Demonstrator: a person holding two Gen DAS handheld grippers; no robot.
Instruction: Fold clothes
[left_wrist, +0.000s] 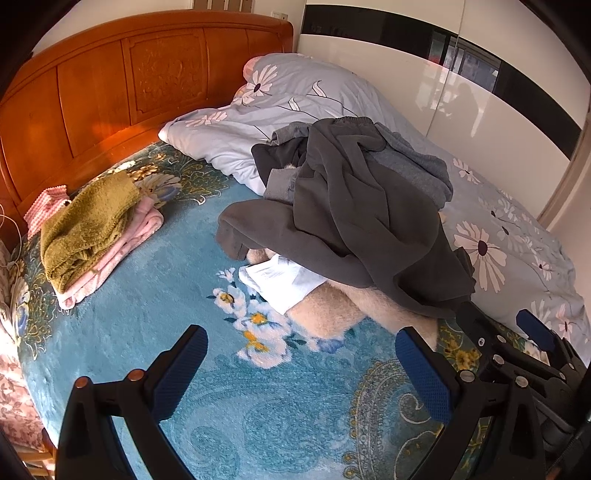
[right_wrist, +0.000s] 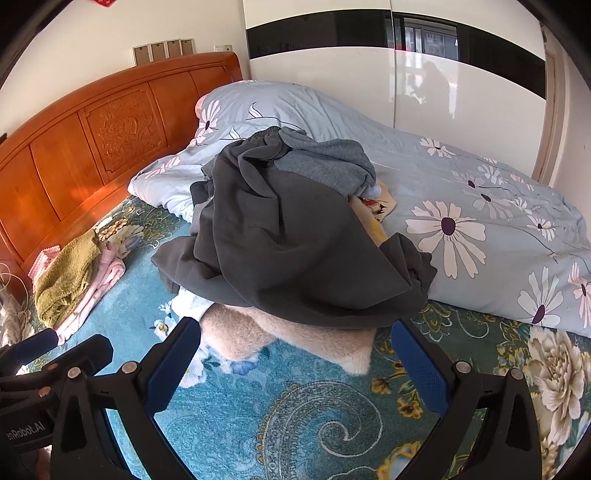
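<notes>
Your left gripper (left_wrist: 301, 354) and right gripper (right_wrist: 295, 350) both hover over the blue floral bedspread (left_wrist: 147, 332), jaws spread wide and holding nothing. The pile of clothes (right_wrist: 288, 236) lies just beyond them, mid-bed: a dark grey garment (left_wrist: 354, 221) draped over a lighter grey one (right_wrist: 325, 162), with a cream fluffy piece (right_wrist: 288, 336) and something white (left_wrist: 277, 280) poking out underneath, mostly hidden. To the right, touching the pile, lies the daisy-print duvet (right_wrist: 480, 206). Far left, near the wooden headboard (left_wrist: 110, 81), sits a folded stack: an olive towel (left_wrist: 85, 221) on pink cloth (left_wrist: 107, 258). A printed item (right_wrist: 376, 206) behind the pile is hard to make out.
</notes>
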